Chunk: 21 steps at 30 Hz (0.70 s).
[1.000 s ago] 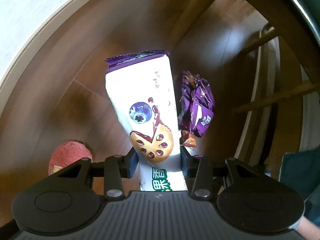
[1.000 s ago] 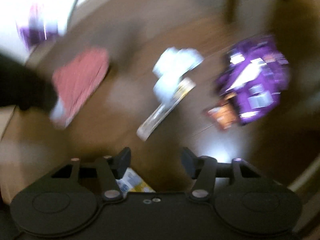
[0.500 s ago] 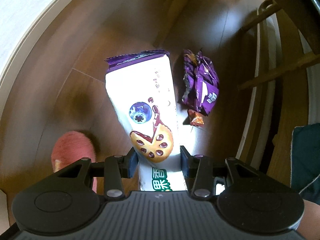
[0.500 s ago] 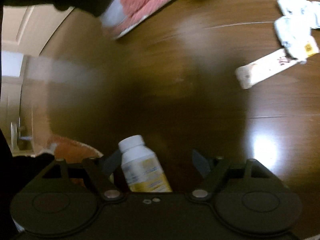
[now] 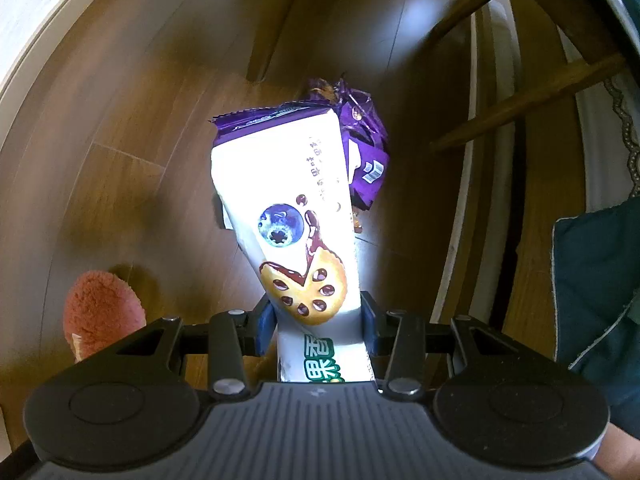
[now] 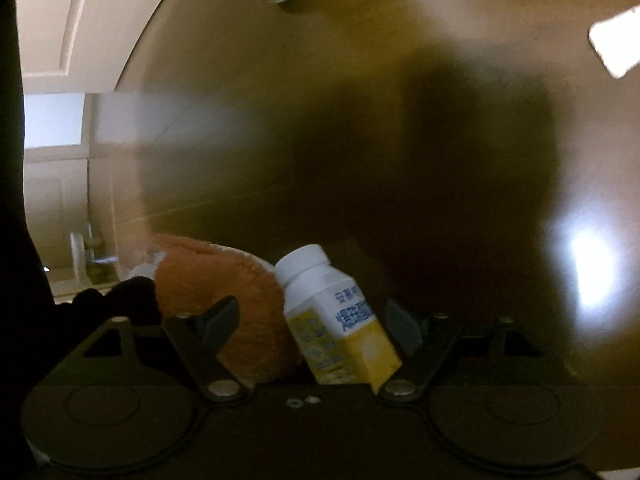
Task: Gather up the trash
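Holding a cookie pack (image 5: pixel 296 216), the left gripper (image 5: pixel 316 320) has its jaws clenched on the pack's lower end, pack sticking out over the wood floor (image 5: pixel 132 128) — prob. carried off as collected trash. Left of pack: pink slipper (image 5: pixel 102 312) on the floor. Just behind pack & to its right: purple wrapper (image 5: pixel 362 136), crumpled, not yet picked up.

Right gripper (image 6: pixel 312 320): jaws released, spread wide w/ a small bottle (image 6: pixel 332 316) between them, white cap up, tilted; pads don't press it, so likely lining up to grab. Orange slipper (image 6: pixel 216 304) sits just left of bottle, touching or nearly.
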Motion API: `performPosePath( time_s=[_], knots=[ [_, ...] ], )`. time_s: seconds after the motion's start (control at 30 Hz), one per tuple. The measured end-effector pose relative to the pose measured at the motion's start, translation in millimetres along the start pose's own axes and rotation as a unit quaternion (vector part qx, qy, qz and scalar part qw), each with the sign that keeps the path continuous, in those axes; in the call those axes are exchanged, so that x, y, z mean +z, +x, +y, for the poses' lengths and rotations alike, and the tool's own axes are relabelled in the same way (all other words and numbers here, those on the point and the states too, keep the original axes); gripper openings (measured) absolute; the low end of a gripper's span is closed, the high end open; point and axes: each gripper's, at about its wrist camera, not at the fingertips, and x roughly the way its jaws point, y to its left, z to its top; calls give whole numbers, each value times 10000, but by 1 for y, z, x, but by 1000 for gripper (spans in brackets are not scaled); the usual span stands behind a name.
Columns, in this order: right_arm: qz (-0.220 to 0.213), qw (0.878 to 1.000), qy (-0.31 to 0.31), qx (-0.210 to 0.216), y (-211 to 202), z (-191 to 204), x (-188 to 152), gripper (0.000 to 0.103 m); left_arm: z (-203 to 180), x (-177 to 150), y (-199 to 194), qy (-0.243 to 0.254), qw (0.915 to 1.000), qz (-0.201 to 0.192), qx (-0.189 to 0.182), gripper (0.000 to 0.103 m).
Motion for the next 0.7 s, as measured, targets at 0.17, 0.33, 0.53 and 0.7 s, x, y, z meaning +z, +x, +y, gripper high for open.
performPosePath(
  time_s=[0.17, 0.33, 0.53, 0.7],
  knots=[
    [89, 9999, 92, 6, 4, -8, -10, 81, 4, 3, 0, -112, 9998, 112, -107, 42],
    [19, 9994, -68, -347, 16, 2, -19, 79, -1, 1, 1, -227, 9992, 206, -259, 42],
    [69, 9941, -82, -1077, 29, 15, -40, 61, -25, 23, -8, -217, 9978, -78, -625, 42],
    [-88, 9938, 295, -1066, 45, 16, -46, 66, -50, 43, 6, 702, 9949, -235, -683, 42]
  ],
)
